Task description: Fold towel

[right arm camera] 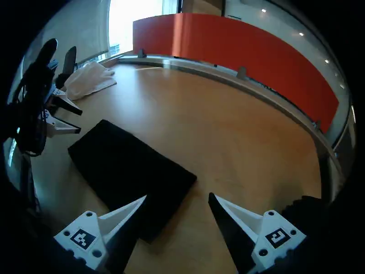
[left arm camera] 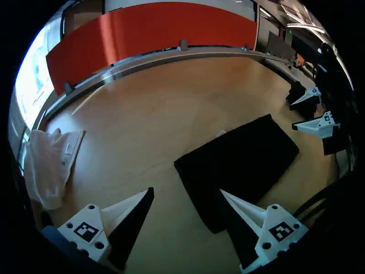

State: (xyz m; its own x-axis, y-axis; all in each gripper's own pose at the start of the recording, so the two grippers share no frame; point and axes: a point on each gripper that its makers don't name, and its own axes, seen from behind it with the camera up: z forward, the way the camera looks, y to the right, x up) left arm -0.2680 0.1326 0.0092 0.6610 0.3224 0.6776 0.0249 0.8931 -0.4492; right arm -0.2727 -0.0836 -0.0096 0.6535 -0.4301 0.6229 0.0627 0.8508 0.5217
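Note:
A black towel (left arm camera: 242, 160) lies flat on the wooden table (left arm camera: 159, 114) as a folded rectangle. My left gripper (left arm camera: 186, 190) hovers open at its near corner, the right-hand finger over the cloth and nothing between the fingers. In the left gripper view my right gripper (left arm camera: 292, 117) stands open just past the towel's far right end. In the right gripper view the towel (right arm camera: 127, 169) stretches away to the left. My right gripper (right arm camera: 177, 195) is open over its near end, holding nothing. The left gripper (right arm camera: 81, 122) is open at the towel's far end.
A crumpled white cloth (left arm camera: 45, 164) lies at the table's left edge, also seen far off as a white cloth (right arm camera: 89, 77). An orange partition (left arm camera: 150, 32) runs along the table's back edge. Bare wood (right arm camera: 219, 128) spreads beyond the towel.

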